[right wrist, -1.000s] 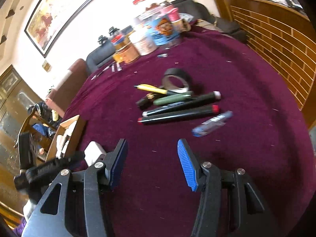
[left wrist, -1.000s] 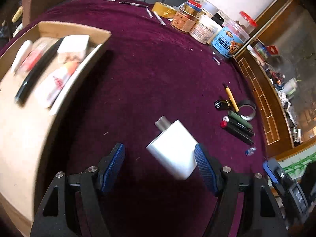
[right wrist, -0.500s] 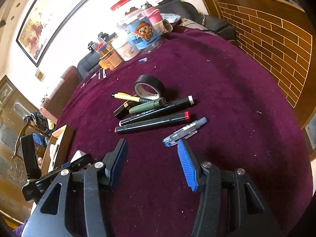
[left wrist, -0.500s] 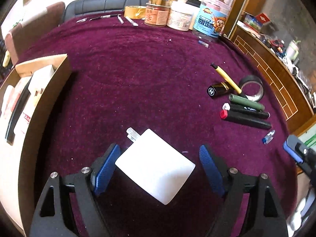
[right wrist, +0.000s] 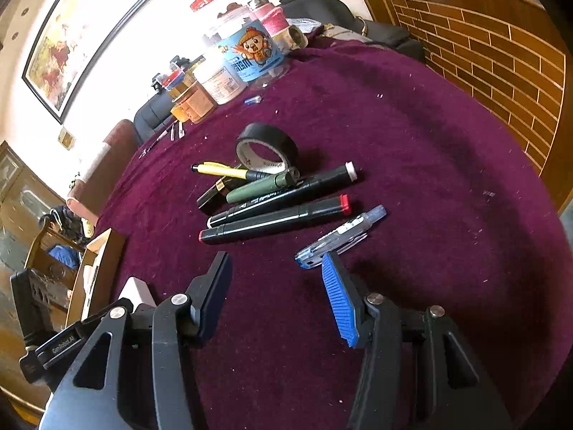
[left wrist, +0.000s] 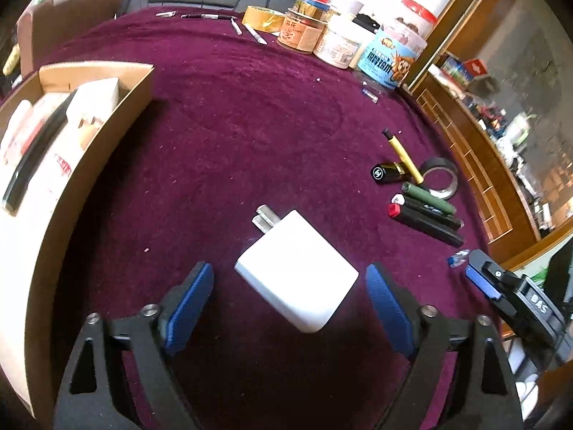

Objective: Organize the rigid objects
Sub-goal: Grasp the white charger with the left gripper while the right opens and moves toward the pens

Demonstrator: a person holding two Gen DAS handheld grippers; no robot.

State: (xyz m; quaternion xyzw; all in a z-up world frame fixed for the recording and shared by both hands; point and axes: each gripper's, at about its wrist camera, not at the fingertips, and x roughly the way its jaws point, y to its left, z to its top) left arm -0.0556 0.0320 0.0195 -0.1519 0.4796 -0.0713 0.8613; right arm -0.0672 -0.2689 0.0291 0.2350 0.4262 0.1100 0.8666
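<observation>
Left gripper (left wrist: 289, 297) hovering with fingers spread wide around the white charger (left wrist: 297, 268), not touching it yet. Charger lying flat on the purple worktop (left wrist: 232, 136), prongs aimed away. Right gripper (right wrist: 275, 294) also gaping, sitting just short of the clear blue pen (right wrist: 340, 238).

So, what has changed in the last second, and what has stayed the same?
The right gripper moved closer to the pen pile; its right finger now reaches the clear blue pen. The left gripper stays open around the white charger, gripping nothing. Markers and tape roll stayed put.
</observation>
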